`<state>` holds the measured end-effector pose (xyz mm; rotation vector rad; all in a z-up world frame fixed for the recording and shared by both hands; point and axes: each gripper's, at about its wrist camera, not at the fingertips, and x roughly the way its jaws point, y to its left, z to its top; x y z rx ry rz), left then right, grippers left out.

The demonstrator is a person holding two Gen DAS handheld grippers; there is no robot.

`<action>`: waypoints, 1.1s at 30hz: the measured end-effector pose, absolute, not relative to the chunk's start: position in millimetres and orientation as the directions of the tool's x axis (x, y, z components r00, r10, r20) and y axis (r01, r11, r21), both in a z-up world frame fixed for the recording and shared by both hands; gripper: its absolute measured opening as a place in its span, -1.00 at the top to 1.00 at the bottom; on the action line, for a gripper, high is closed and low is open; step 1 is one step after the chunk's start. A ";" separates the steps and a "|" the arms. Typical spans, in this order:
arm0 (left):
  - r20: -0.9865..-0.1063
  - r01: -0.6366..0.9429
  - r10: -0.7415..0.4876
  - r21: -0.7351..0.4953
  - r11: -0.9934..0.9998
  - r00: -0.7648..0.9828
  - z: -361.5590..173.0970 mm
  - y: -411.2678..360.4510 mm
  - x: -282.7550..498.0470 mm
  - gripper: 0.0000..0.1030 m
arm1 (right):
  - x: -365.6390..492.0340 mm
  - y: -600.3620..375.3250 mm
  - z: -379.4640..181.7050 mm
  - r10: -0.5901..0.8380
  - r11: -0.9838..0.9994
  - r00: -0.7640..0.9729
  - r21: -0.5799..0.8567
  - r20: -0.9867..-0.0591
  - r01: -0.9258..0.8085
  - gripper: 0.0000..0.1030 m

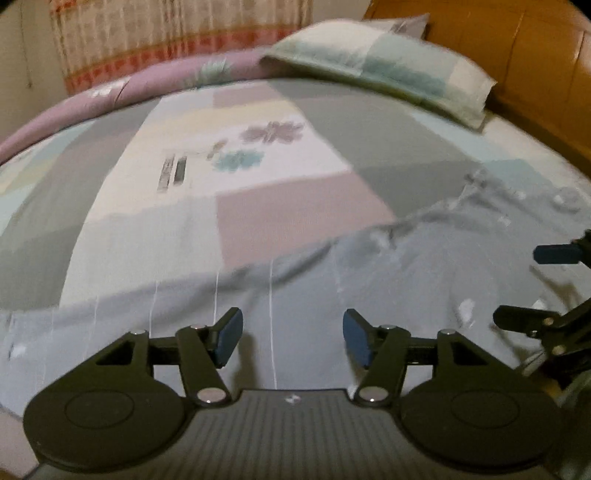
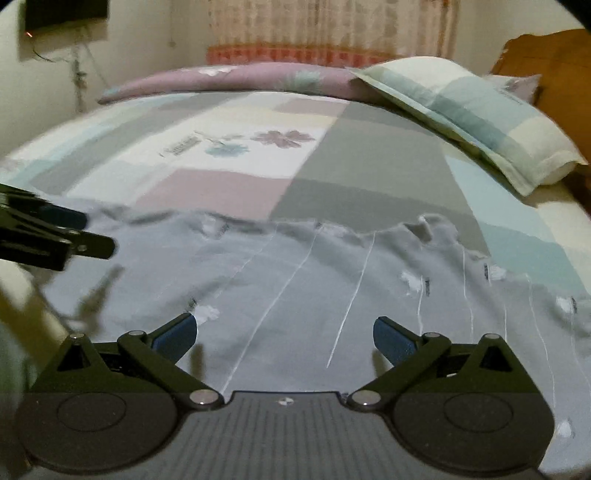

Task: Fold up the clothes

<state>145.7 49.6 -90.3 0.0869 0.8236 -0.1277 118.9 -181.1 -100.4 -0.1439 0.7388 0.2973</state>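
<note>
A grey-blue garment (image 1: 424,266) with thin white stripes and small white flower prints lies spread flat on the bed; in the right wrist view the garment (image 2: 314,295) fills the near half. My left gripper (image 1: 293,338) hovers just above its near part, jaws open, nothing between the blue pads. My right gripper (image 2: 285,338) stands wide open over the cloth, empty too. The right gripper's fingers (image 1: 554,254) show at the right edge of the left wrist view, and the left gripper's fingers (image 2: 66,232) at the left edge of the right wrist view.
The bed sheet (image 1: 258,155) is patchwork grey, pink, white and teal with flower prints. A checked pillow (image 2: 480,114) lies at the far right against a wooden headboard (image 1: 535,55). A rolled purple quilt (image 2: 229,79) lies along the far edge before a curtain (image 2: 325,33).
</note>
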 end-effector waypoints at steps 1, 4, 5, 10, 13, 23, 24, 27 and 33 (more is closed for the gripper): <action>-0.747 0.125 -0.072 0.015 0.992 0.661 -95.8 52.6 145.1 -0.18 | 115.4 -179.2 -106.8 0.196 0.955 0.702 -0.028 -0.685 -0.295 -1.00; -0.727 0.112 -0.049 0.039 0.993 0.685 -100.7 58.4 135.6 -0.27 | 94.1 -187.1 -114.1 0.200 0.960 0.714 -0.011 -0.671 -0.279 -1.00; -0.728 0.098 -0.054 0.018 0.995 0.684 -100.6 62.0 134.3 -0.27 | 86.8 -190.7 -114.8 0.204 0.960 0.716 -0.008 -0.667 -0.281 -1.00; -0.738 0.070 -0.039 0.012 0.997 0.674 -94.5 64.1 140.2 -0.20 | 69.1 -212.3 -100.4 0.240 0.953 0.703 0.025 -0.670 -0.302 -1.00; -0.724 0.104 -0.067 0.007 0.995 0.687 -85.0 51.3 142.8 -0.19 | 87.8 -234.7 -95.3 0.238 0.965 0.744 0.063 -0.624 -0.256 -1.00; -0.729 0.441 -0.335 -0.051 0.896 0.597 -82.3 -21.1 167.8 -0.41 | 150.0 -330.9 -88.8 0.131 0.972 0.781 0.234 -0.610 0.019 -1.00; -0.729 0.480 -0.359 -0.047 0.876 0.583 -83.8 -27.5 170.2 -0.42 | 157.4 -339.6 -85.2 0.103 0.969 0.781 0.238 -0.616 0.060 -1.00; -0.714 0.562 -0.406 -0.022 0.827 0.570 -89.3 -39.9 173.7 -0.42 | 182.1 -362.0 -78.8 -0.019 0.954 0.752 0.212 -0.659 0.210 -1.00; -0.685 0.637 -0.463 0.002 0.771 0.563 -106.3 -35.9 170.4 -0.50 | 234.9 -372.9 -109.9 -0.264 0.911 0.589 0.003 -0.764 0.412 -1.00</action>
